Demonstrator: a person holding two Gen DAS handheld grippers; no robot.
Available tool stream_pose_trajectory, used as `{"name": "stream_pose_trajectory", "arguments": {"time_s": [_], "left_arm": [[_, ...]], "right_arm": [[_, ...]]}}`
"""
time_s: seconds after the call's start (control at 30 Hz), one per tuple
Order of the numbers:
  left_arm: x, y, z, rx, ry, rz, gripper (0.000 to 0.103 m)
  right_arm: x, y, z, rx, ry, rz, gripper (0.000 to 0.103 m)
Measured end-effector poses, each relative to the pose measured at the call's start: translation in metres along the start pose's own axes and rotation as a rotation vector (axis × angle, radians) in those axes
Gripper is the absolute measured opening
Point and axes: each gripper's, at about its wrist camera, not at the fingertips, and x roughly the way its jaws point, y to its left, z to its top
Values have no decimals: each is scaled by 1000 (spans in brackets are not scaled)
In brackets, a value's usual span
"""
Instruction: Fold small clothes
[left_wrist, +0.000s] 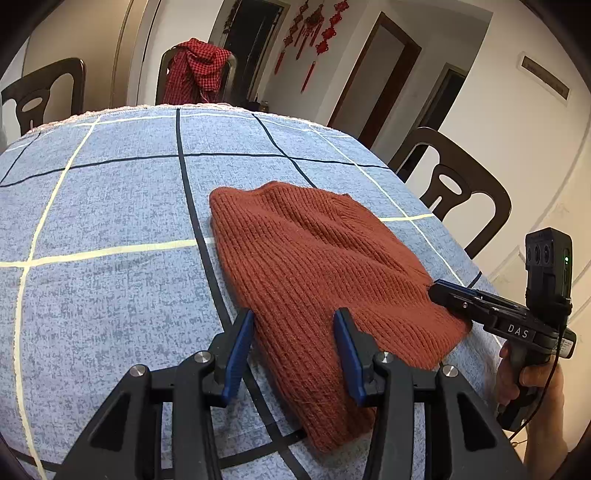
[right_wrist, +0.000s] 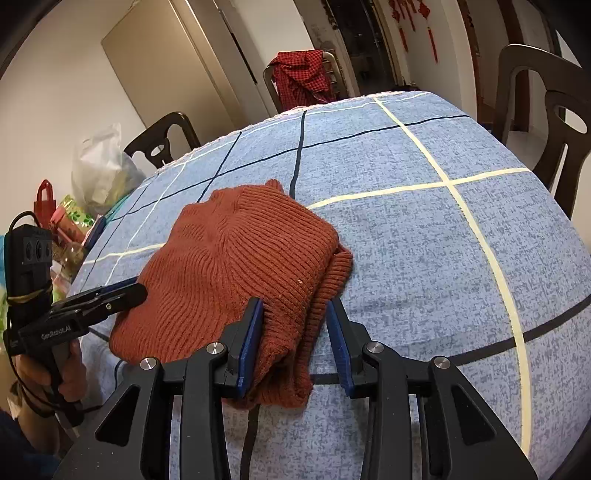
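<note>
A rust-red ribbed knit garment (left_wrist: 314, 266) lies folded on the blue checked tablecloth (left_wrist: 110, 206). My left gripper (left_wrist: 293, 317) is open, its blue pads on either side of the garment's near corner. My right gripper (right_wrist: 295, 306) is open around the garment's (right_wrist: 236, 258) other near corner, where the layered edges bunch. In the left wrist view the right gripper (left_wrist: 443, 291) shows from the side at the garment's right edge. In the right wrist view the left gripper (right_wrist: 125, 293) shows at the garment's left edge.
Dark wooden chairs (left_wrist: 458, 192) stand around the table. One far chair carries a red checked cloth (left_wrist: 195, 70). Bags and packages (right_wrist: 96, 177) sit off the table's left side in the right wrist view. The tablecloth (right_wrist: 424, 240) stretches wide to the right.
</note>
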Motion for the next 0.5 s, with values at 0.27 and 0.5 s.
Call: {"name": "stream_pose_trajectory", "arguments": {"time_s": [0.27,0.5], "left_arm": [[1,7,0,-27,9,-29,50],[6,8,0,-43,19,-43,53]], "right_arm": [[2,-8,4,64,22,41,40],[13,-16,14,82,21,26,53]]}}
